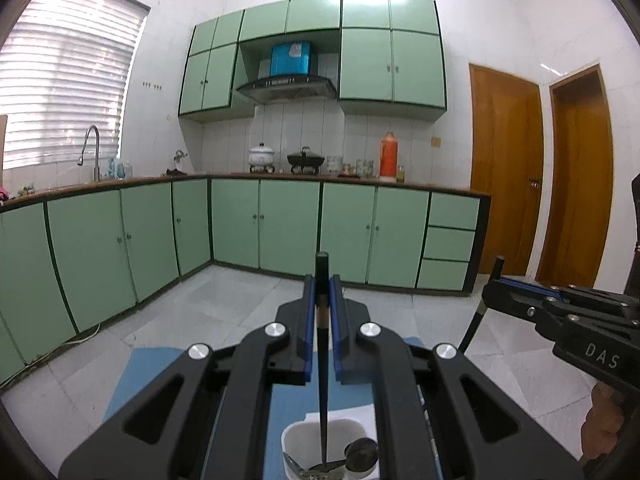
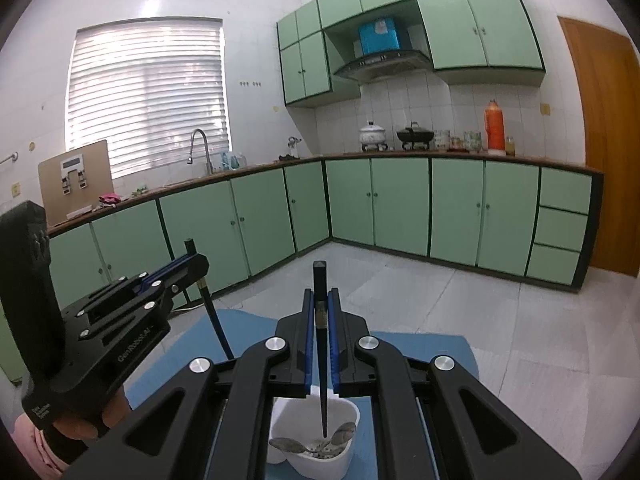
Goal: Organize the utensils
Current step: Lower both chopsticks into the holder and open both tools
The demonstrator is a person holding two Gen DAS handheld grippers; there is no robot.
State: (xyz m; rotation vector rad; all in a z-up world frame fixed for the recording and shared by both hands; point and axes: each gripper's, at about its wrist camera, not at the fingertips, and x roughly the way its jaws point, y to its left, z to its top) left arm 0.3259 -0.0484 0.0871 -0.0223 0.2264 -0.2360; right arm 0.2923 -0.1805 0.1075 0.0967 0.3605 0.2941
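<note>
Mint-green kitchen cabinets (image 1: pixel 236 228) wrap the back walls, with a blue mat (image 2: pixel 432 350) on the pale tiled floor down front. Going left to right: the left gripper (image 1: pixel 322 300) is clamped on a black chopstick (image 1: pixel 322 360) that's upright, tip hanging down into the white container (image 1: pixel 298 436) on the mat. Inside that tub are a few metal spoons (image 2: pixel 340 432) lying in the bottom. The right gripper (image 2: pixel 320 308) is pinched on its own dark chopstick (image 2: pixel 321 356) too, tip also pointing into the same container.
</note>
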